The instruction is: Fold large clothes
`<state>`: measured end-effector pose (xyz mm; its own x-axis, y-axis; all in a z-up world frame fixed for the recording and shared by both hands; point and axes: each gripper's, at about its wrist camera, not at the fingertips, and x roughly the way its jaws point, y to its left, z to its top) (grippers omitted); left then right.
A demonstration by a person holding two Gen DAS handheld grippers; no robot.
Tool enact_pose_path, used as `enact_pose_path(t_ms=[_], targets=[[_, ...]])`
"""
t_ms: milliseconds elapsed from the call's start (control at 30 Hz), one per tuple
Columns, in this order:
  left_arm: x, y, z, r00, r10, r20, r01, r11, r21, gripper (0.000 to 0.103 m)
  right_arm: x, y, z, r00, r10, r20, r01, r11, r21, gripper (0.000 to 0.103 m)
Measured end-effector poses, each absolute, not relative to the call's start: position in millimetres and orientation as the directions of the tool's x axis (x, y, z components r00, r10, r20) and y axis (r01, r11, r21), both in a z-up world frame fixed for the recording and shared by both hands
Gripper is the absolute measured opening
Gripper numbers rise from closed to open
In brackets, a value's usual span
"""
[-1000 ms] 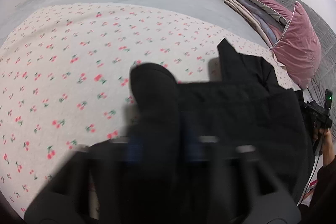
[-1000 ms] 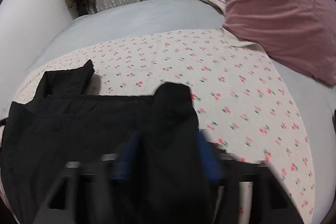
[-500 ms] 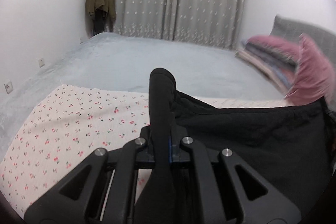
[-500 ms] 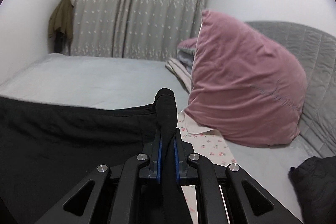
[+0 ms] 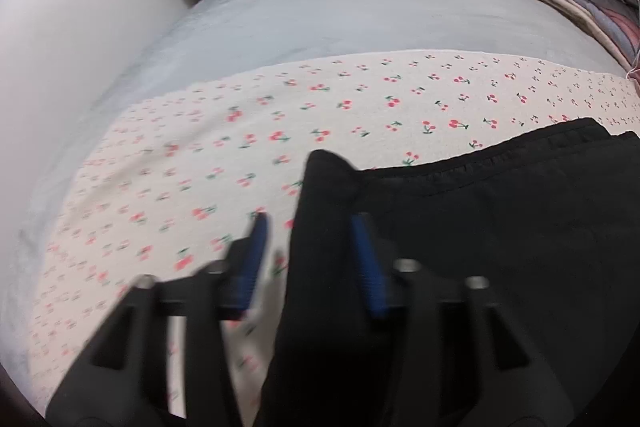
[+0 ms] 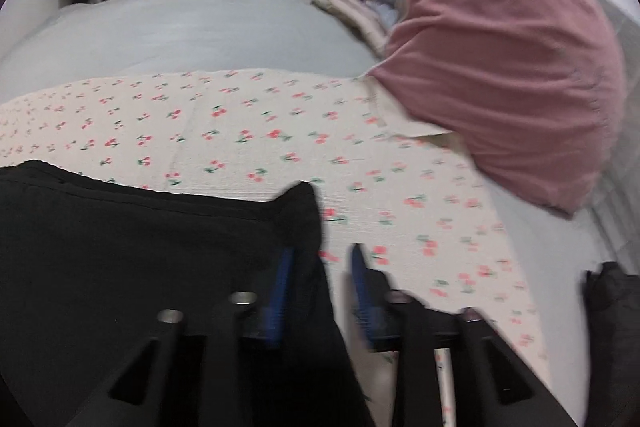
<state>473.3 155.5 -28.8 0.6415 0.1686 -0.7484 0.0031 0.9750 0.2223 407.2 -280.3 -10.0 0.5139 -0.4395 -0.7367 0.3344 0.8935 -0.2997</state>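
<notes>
Now the left gripper [image 5: 308,227] at the lower centre of its view has just been opening, its blue pads [image 5: 254,259] spread with a corner of the black garment [image 5: 500,247] loose between them. That garment lies on the cherry-print sheet [image 5: 360,107], filling the lower right. Seen from the right wrist, the right gripper [image 6: 320,259] has likewise been parting around the garment's other corner, below the pink pillow [image 6: 500,47].

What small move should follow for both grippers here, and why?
Probably draw both back clear of the black garment. The left gripper and right gripper have just been opening; each corner of fabric sits loosely between the spread jaws, and the fold already lies on the cherry-print sheet.
</notes>
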Motion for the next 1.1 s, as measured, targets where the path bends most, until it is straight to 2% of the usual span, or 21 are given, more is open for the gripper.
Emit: enact_pose_path(t_ms=[100, 200, 300, 367, 433, 533, 600, 633, 667, 700, 733, 800, 833, 867, 900, 967, 1100], targets=[[451.6, 147.8, -3.8, 0.671, 0.139, -0.729, 0.020, 0.979, 0.205, 0.072, 385.2, -263.3, 20.5, 0.601, -0.428, -0.675, 0.314, 0.903, -0.293, 0.065], [435.3, 123.3, 18.9, 0.694, 0.003, -0.720, 0.096, 0.991, 0.097, 0.083, 378.8, -224.3, 47.4, 0.669, -0.308, -0.676, 0.229, 0.951, -0.206, 0.067], [432.3, 86.1, 19.5, 0.668, -0.118, -0.735, 0.181, 0.984, 0.006, 0.086, 379.3, -165.9, 53.3, 0.697, -0.129, -0.705, 0.084, 0.992, -0.098, 0.070], [436.8, 67.7, 6.3, 0.633, -0.133, -0.763, 0.206, 0.979, 0.000, 0.086, 382.3, -120.5, 42.5, 0.678, -0.004, -0.735, -0.035, 0.999, -0.038, 0.070], [445.7, 62.3, -10.8, 0.617, -0.092, -0.782, 0.201, 0.979, 0.043, 0.086, 387.9, -90.8, 22.0, 0.635, 0.073, -0.769, -0.108, 0.994, 0.005, 0.070], [458.2, 81.5, -29.7, 0.629, 0.048, -0.776, 0.177, 0.963, 0.203, 0.087, 394.5, -100.5, 1.8, 0.601, 0.077, -0.795, -0.111, 0.994, 0.012, 0.070], [470.8, 107.8, -42.6, 0.617, 0.129, -0.777, 0.154, 0.948, 0.279, 0.087, 402.4, -141.0, -1.6, 0.595, 0.070, -0.801, -0.052, 0.997, 0.048, 0.079], [475.8, 119.7, -47.2, 0.611, 0.158, -0.776, 0.135, 0.945, 0.299, 0.088, 406.2, -172.7, -3.6, 0.590, 0.048, -0.806, 0.004, 0.998, 0.062, 0.082], [480.9, 138.6, -49.5, 0.608, 0.180, -0.773, 0.107, 0.947, 0.304, 0.096, 408.3, -197.7, -6.7, 0.580, -0.006, -0.815, 0.067, 0.997, 0.041, 0.082], [485.1, 158.6, -49.1, 0.603, 0.166, -0.781, 0.076, 0.962, 0.263, 0.101, 410.2, -233.4, -13.5, 0.542, -0.120, -0.831, 0.166, 0.985, -0.034, 0.082], [488.7, 172.1, -49.1, 0.588, 0.165, -0.792, 0.041, 0.972, 0.233, 0.101, 407.1, -261.1, -18.1, 0.512, -0.161, -0.844, 0.228, 0.973, -0.047, 0.082], [495.3, 194.9, -49.0, 0.561, 0.239, -0.792, -0.041, 0.964, 0.262, 0.101, 393.8, -317.0, -20.7, 0.501, -0.119, -0.857, 0.358, 0.930, 0.079, 0.082], [493.6, 201.2, -48.2, 0.559, 0.272, -0.783, -0.059, 0.955, 0.289, 0.101, 387.6, -331.4, -18.4, 0.488, -0.151, -0.859, 0.416, 0.906, 0.077, 0.082], [491.0, 207.5, -43.5, 0.560, 0.287, -0.777, -0.073, 0.951, 0.299, 0.101, 379.1, -343.0, -14.3, 0.453, -0.246, -0.857, 0.477, 0.879, 0.000, 0.082], [485.6, 209.3, -38.8, 0.567, 0.288, -0.772, -0.083, 0.952, 0.294, 0.101, 370.3, -348.1, -8.8, 0.451, -0.290, -0.844, 0.490, 0.871, -0.037, 0.082], [468.9, 206.4, -21.8, 0.606, 0.245, -0.756, -0.080, 0.965, 0.249, 0.101, 349.9, -351.1, 5.9, 0.502, -0.265, -0.823, 0.486, 0.874, 0.015, 0.082], [413.4, 166.2, 11.6, 0.681, 0.077, -0.729, 0.029, 0.991, 0.132, 0.101, 318.4, -307.8, 39.7, 0.609, -0.204, -0.766, 0.394, 0.917, 0.069, 0.083]])
